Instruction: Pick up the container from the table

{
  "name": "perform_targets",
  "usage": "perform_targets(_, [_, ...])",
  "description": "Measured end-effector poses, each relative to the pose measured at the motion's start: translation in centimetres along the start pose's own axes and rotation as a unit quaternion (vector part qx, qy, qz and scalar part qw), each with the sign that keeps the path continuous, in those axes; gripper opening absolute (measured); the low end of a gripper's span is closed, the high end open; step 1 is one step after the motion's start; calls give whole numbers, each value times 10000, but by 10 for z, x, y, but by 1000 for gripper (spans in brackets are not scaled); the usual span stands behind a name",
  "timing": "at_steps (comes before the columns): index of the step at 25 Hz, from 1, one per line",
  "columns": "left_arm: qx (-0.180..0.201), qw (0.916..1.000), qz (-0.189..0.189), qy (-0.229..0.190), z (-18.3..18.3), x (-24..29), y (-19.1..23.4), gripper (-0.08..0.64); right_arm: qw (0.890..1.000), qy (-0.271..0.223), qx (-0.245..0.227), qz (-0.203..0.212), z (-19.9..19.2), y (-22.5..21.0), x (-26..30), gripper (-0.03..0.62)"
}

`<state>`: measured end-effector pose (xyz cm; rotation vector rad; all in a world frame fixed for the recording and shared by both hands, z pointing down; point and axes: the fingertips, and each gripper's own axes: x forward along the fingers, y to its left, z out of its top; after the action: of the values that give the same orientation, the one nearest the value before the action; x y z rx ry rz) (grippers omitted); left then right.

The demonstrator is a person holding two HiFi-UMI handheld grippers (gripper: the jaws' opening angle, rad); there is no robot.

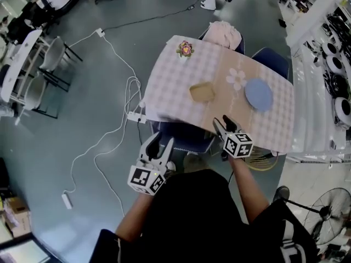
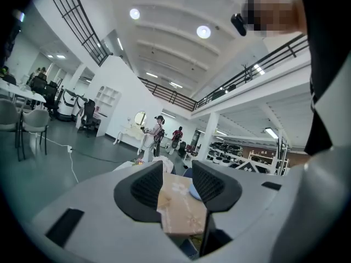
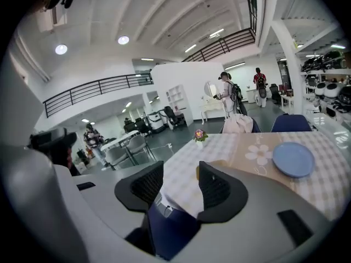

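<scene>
The container (image 1: pixel 202 92) is a shallow tan dish in the middle of the checked tablecloth (image 1: pixel 164 86). Both grippers hover off the table's near edge, apart from it. My left gripper (image 1: pixel 163 142) is open over the floor to the left, with nothing between its jaws. My right gripper (image 1: pixel 222 121) is open at the table's near edge, also with nothing in it. In the right gripper view, the right gripper (image 3: pixel 180 185) looks across the cloth, and its right jaw hides most of the container (image 3: pixel 198 170). The left gripper (image 2: pixel 176 186) faces the table's end.
A blue plate (image 1: pixel 258 94) lies on a beige runner (image 1: pixel 236 78) to the container's right. A small flower pot (image 1: pixel 185 50) stands at the far corner. A blue chair (image 1: pixel 181 136) is tucked under the near edge. White cables (image 1: pixel 118 119) trail on the floor at left.
</scene>
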<state>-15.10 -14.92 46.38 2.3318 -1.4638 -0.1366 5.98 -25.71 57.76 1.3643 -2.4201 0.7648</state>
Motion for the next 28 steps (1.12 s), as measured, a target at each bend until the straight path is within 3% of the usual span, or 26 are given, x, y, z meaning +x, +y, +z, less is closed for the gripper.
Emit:
perform_targets(10, [-65, 9985, 539, 65, 7, 59, 25, 147, 9961, 839, -261, 15, -2, -90, 109, 178])
perform_targets(17, [-319, 9936, 1038, 317, -15, 88, 45, 147, 9847, 1722, -278, 6, -48, -139, 190, 178])
perform_targets(21, [-522, 9864, 1532, 294, -20, 92, 67, 147, 9795, 1985, -133, -329, -68, -172, 233, 178])
perform_targets(28, [-595, 9815, 1771, 416, -31, 92, 77, 147, 9700, 2361, -17, -571, -100, -201, 272, 178])
